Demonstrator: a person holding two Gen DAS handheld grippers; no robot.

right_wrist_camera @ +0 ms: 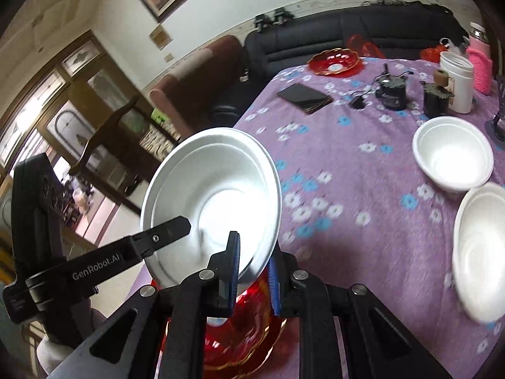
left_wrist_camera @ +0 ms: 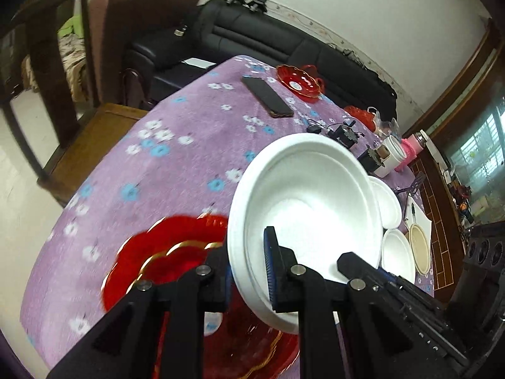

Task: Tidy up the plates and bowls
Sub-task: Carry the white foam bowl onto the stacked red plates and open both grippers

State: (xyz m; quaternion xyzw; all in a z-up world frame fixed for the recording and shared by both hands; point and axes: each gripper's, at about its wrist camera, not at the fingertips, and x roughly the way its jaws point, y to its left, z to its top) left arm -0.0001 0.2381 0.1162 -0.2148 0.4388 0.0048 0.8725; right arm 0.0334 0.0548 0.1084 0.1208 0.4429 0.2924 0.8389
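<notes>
A white foam bowl [left_wrist_camera: 312, 195] hangs tilted above the purple flowered tablecloth [left_wrist_camera: 176, 158]. My left gripper [left_wrist_camera: 244, 252] is shut on its near rim, blue pad inside the bowl. The same bowl [right_wrist_camera: 217, 189] fills the right wrist view, where my right gripper [right_wrist_camera: 254, 249] is shut on another part of the rim. Each gripper's black finger shows in the other's view, touching the bowl. Under the bowl lie red glass plates [left_wrist_camera: 170, 252] with gold edges. Two more white bowls [right_wrist_camera: 453, 154] [right_wrist_camera: 483, 259] sit to the right.
At the table's far side lie a black phone [right_wrist_camera: 304, 98], a red dish [right_wrist_camera: 334, 60], small dark gadgets [right_wrist_camera: 393, 90], a white jar [right_wrist_camera: 457, 82] and a pink flask [right_wrist_camera: 479, 66]. A beige bowl [left_wrist_camera: 419, 249] sits by the white ones. A black sofa [left_wrist_camera: 252, 38] stands behind.
</notes>
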